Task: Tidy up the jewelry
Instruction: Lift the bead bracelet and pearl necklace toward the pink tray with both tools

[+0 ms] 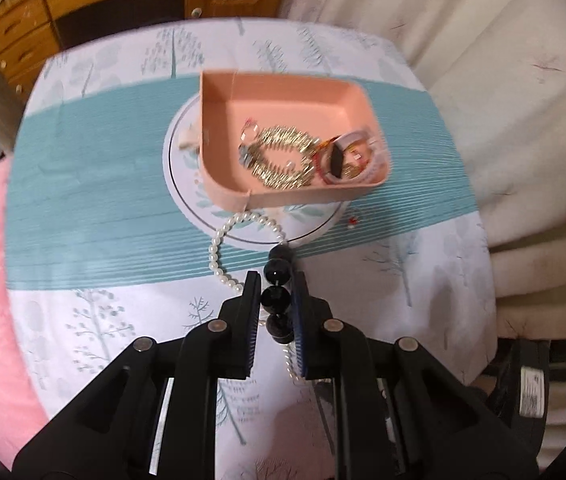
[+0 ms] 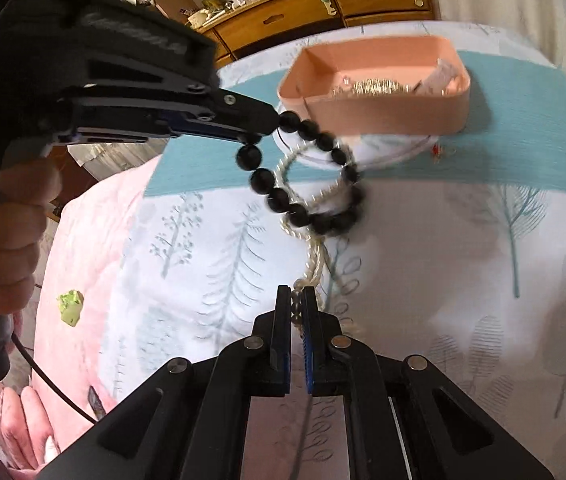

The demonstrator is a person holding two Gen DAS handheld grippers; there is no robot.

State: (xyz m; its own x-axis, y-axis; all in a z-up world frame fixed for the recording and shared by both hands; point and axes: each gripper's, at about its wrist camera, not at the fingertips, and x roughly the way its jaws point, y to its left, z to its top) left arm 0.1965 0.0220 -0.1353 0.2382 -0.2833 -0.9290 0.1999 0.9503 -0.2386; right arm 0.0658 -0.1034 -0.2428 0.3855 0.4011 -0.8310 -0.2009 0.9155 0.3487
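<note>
Left gripper (image 1: 275, 300) closed on black bead bracelet (image 2: 307, 176), held above the cloth. Right gripper (image 2: 296, 308) pinched on pearl necklace (image 2: 303, 216), threaded through the bracelet's loop. Likely in the untangling step: next, pull the two apart gently, then carry each to pink tray (image 1: 219, 168) on plate (image 1: 187, 200), just beyond.
</note>
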